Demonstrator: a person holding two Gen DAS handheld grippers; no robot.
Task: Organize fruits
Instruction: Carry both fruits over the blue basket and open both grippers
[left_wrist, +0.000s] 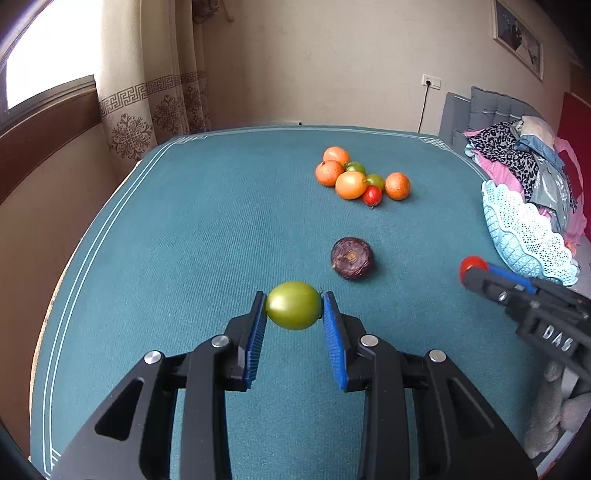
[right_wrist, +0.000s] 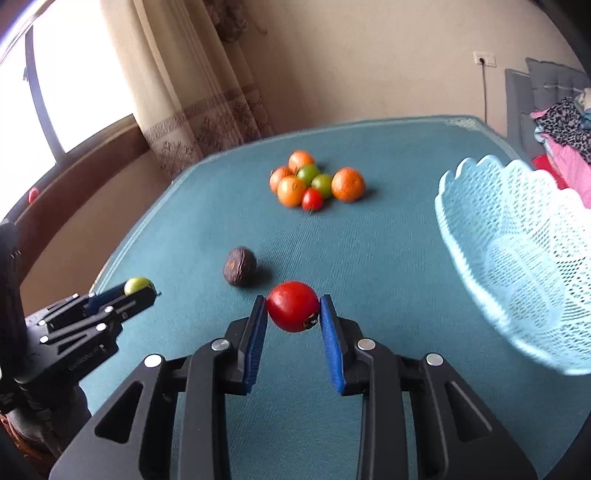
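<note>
Both grippers are loaded — left gripper (left_wrist: 293, 306) clamped on a green fruit (left_wrist: 293, 305), right gripper (right_wrist: 293, 308) pinching a red one (right_wrist: 293, 306) above the table (right_wrist: 388, 258). Basket (right_wrist: 517, 258) sits right — I'd carry steady, release low inside.

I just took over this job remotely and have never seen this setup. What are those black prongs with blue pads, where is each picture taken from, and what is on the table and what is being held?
There is no robot arm: a person holds a two-finger gripper in each hand, with a fisheye camera on each looking along its fingers.

The left wrist view shows the left gripper shut on a green tomato. The right wrist view shows the right gripper shut on a red tomato.

On the teal tablecloth lie a dark wrinkled passion fruit and a pile of oranges and small tomatoes. A light blue mesh basket stands at the right.
</note>
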